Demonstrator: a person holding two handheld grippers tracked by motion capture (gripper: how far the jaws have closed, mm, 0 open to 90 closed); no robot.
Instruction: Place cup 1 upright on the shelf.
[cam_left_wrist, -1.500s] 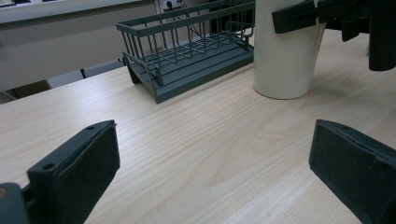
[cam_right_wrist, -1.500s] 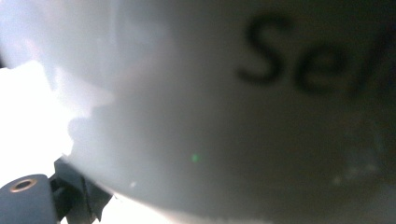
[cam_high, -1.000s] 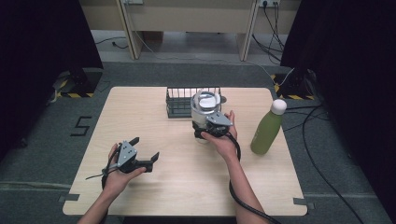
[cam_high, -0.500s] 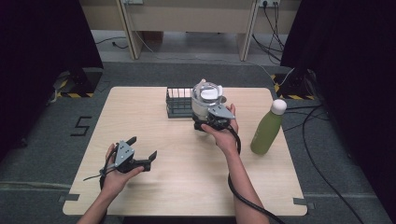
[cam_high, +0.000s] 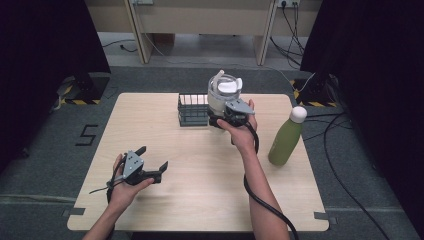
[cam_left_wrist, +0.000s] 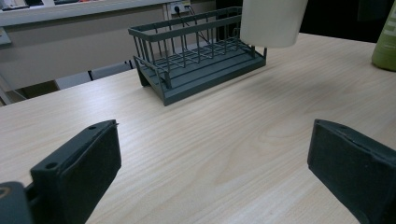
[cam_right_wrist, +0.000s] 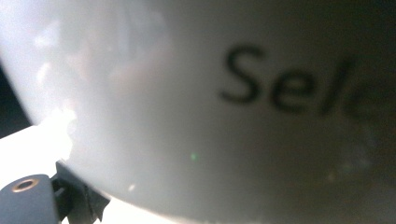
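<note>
The right gripper (cam_high: 226, 116) was clamped on a white cup (cam_high: 223, 95), a smooth, glossy, tapered vessel with a clear domed lid and a white cap on top. The cup hung clear of the table, above the right end of the wire rack (cam_high: 193, 110). In the right gripper view the cup wall (cam_right_wrist: 196, 102) sat against the lens, blurred, with dark printed lettering beginning "Sel"; 1 black jaw edge showed at the lower left, pressed to the wall.

The rack was a dark grey rectangular basket of thin metal bars on a solid base, standing on the light wood-grain table (cam_high: 200, 190).

The left gripper (cam_high: 151, 169) rested low over the near left part of the table, well apart from the rack. Its 2 matte black, blocky jaws stood wide apart with nothing between them.

A smooth green bottle (cam_high: 285, 142) with a rounded white cap stood upright near the table's right edge.
</note>
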